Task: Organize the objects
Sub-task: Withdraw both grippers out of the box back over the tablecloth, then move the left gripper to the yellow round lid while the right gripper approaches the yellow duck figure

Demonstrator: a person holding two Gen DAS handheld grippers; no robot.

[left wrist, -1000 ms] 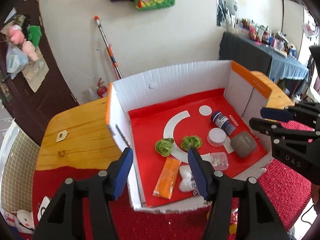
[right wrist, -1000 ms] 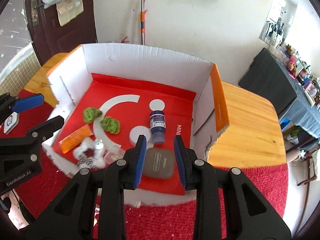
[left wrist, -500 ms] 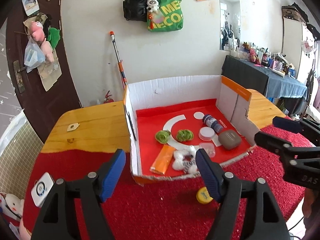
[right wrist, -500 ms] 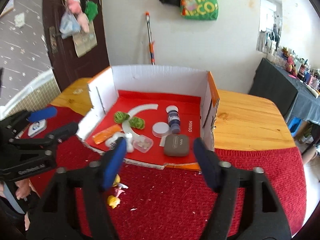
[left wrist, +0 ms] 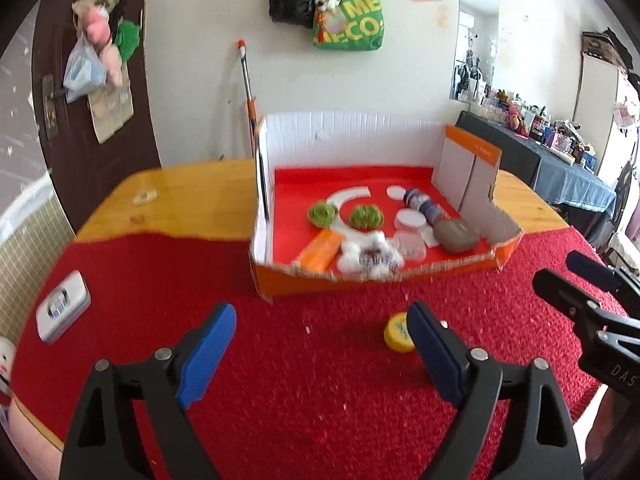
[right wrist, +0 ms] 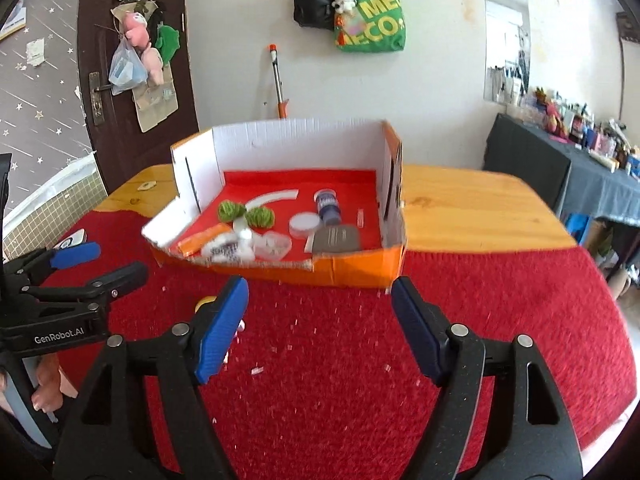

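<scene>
Hovering the left gripper (left wrist: pixel 320 314) low over the red cloth (left wrist: pixel 320 408) on the desk (left wrist: pixel 180 196), tilted downward, jaws spread wide and just having been opening, with nothing but cloth between them. Hovering the right gripper (right wrist: pixel 320 286) alongside, its jaws likewise spread, also just having been opening, and pinching nothing.

Lying loose on the cloth: a small yellow round piece (left wrist: pixel 394 336), outside the orange box (left wrist: pixel 360 286) and just in front of its torn front edge. Showing in the left wrist view right at the tip of that gripper's right-hand jaw, partly hidden behind it, so sitting off-centre rather than in the middle of the gap. Peeking out in the right wrist view only as a yellow sliver beyond that gripper's left-hand jaw, outside the gap altogether.

Judging the left hand nearer and better lined up. Calling, most likely, for a small sideways shift toward the right gripper to centre the piece, then a drop onto it. Being round and flat, offering no long axis to match, so needing no roll of the wrist. Looking low for these pads, so risking a slide on the rough cloth.
</scene>
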